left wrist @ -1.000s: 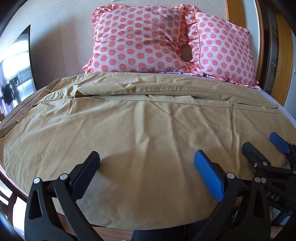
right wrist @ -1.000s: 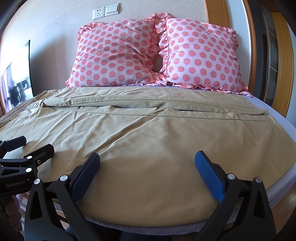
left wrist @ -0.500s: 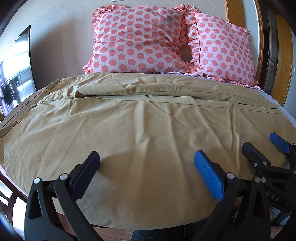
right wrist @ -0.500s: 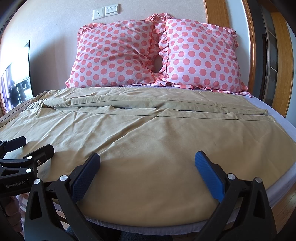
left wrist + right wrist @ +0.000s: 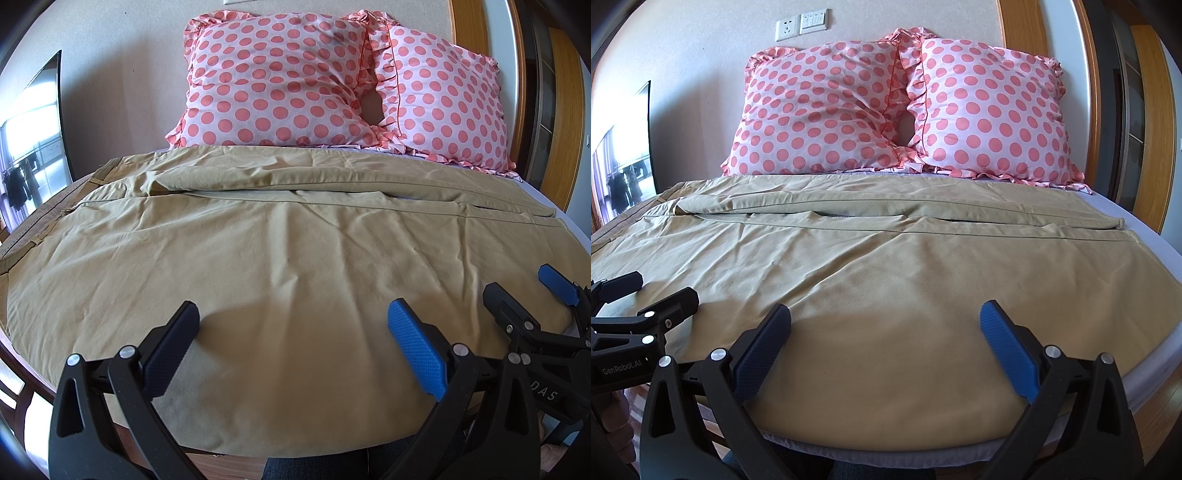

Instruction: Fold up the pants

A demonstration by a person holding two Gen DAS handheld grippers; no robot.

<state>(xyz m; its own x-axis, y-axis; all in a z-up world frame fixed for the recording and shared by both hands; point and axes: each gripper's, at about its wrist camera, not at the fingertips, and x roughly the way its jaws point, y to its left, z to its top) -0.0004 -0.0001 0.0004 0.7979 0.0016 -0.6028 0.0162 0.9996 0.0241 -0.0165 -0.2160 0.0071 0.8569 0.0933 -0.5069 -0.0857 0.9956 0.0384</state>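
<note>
Khaki pants (image 5: 280,251) lie spread flat across the bed, waistband at the left, leg hems at the right; they also show in the right wrist view (image 5: 886,266). The far leg is folded in a ridge along the back. My left gripper (image 5: 291,343) is open and empty above the near edge of the cloth. My right gripper (image 5: 884,343) is open and empty above the near edge too, further right. The right gripper also shows in the left wrist view (image 5: 524,299), and the left gripper in the right wrist view (image 5: 646,295).
Two pink polka-dot pillows (image 5: 280,81) (image 5: 990,114) lean on the wall at the head of the bed. A mirror (image 5: 29,147) stands at the left, a wooden door frame (image 5: 1145,122) at the right. The bed's near edge (image 5: 1145,384) runs below the grippers.
</note>
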